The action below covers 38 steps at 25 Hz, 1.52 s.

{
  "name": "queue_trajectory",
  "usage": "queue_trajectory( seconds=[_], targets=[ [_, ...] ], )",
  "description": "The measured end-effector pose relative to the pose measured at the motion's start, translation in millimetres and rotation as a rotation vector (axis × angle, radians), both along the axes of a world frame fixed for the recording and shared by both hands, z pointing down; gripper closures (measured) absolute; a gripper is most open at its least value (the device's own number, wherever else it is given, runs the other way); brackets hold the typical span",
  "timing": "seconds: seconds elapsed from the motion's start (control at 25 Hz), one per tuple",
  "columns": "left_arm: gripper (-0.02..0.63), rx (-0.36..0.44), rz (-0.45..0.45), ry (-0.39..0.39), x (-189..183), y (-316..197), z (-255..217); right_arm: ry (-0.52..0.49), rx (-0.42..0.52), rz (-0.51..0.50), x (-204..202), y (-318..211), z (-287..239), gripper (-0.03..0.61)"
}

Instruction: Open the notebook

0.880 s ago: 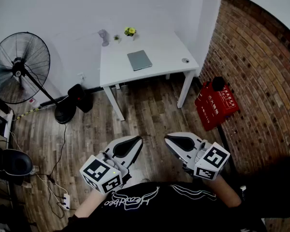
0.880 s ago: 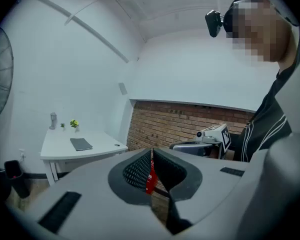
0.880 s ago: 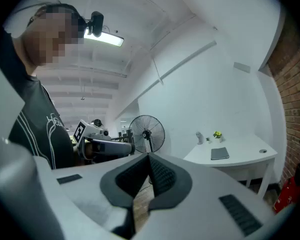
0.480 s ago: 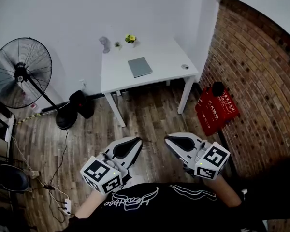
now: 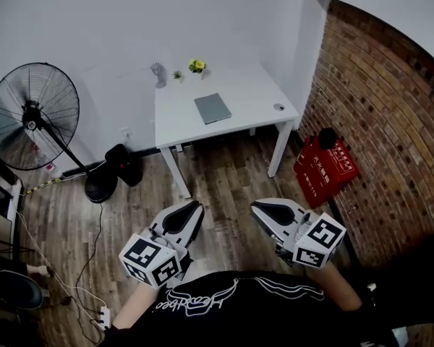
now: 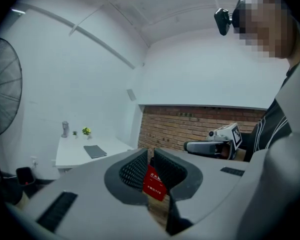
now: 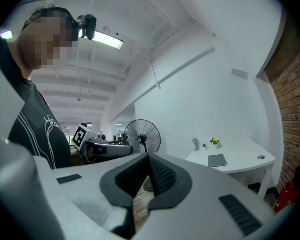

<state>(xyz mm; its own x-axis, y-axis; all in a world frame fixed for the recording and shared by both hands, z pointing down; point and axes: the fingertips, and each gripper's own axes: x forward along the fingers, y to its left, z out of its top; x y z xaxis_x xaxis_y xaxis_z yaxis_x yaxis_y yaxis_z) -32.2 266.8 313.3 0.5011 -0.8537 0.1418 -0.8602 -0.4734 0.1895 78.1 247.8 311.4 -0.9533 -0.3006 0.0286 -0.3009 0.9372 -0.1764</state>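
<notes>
Notebook [image 5: 213, 108] is lying closed on the surface [image 5: 253, 96], well beyond left tool [image 5: 195, 207] and right tool [image 5: 254, 208], both pinched together, empty; cover detail indiscernible.

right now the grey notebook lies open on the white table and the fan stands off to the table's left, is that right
Not quite. The notebook lies closed, its grey cover flat on the white table, as the head view shows. The fan does stand off to the table's left.
</notes>
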Motion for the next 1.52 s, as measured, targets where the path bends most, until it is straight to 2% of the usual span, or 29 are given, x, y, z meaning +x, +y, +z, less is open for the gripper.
queue_trajectory(
  seconds=[0.08, 0.12, 0.16, 0.28, 0.44, 0.84, 1.0, 1.16, 1.36, 1.52],
  targets=[
    [0.540, -0.002, -0.017, 0.007, -13.9, -0.8, 2.4, -0.004, -0.005, 0.008, -6.0, 0.1, 1.5, 0.577],
    [0.484, -0.004, -0.023, 0.010, -20.2, -2.1, 3.6, -0.006, -0.010, 0.011, -9.1, -0.7, 3.1, 0.577],
    [0.454, -0.006, -0.027, 0.013, -26.2, -3.6, 5.1, -0.007, -0.017, 0.015, -12.4, -1.9, 5.2, 0.577],
    [0.412, -0.019, -0.029, 0.019, -40.0, -5.8, 12.1, -0.005, -0.042, 0.024, -23.6, -5.3, 12.9, 0.577],
    [0.345, -0.028, -0.035, -0.013, -57.8, -9.3, 25.4, 0.000, -0.063, 0.023, -41.9, -7.1, 24.2, 0.577],
    [0.302, -0.057, -0.064, -0.044, -84.3, -62.3, 53.7, -0.003, -0.106, 0.001, -68.8, -66.5, 47.5, 0.577],
    [0.298, -0.059, -0.077, -0.047, -94.7, -102.3, 60.8, -0.002, -0.111, -0.046, -89.3, -111.9, 54.2, 0.577],
    [0.298, -0.071, -0.099, -0.057, -106.0, -163.3, 60.4, -0.008, -0.112, -0.074, -103.2, -178.6, 52.1, 0.577],
    [0.296, -0.084, -0.108, -0.080, -116.8, -258.2, 60.3, -0.018, -0.113, -0.073, -114.4, -278.7, 47.9, 0.577],
    [0.296, -0.112, -0.092, -0.104, -116.5, -329.2, 71.0, -0.016, -0.114, -0.044, -108.7, -351.0, 52.4, 0.577]
  ],
)
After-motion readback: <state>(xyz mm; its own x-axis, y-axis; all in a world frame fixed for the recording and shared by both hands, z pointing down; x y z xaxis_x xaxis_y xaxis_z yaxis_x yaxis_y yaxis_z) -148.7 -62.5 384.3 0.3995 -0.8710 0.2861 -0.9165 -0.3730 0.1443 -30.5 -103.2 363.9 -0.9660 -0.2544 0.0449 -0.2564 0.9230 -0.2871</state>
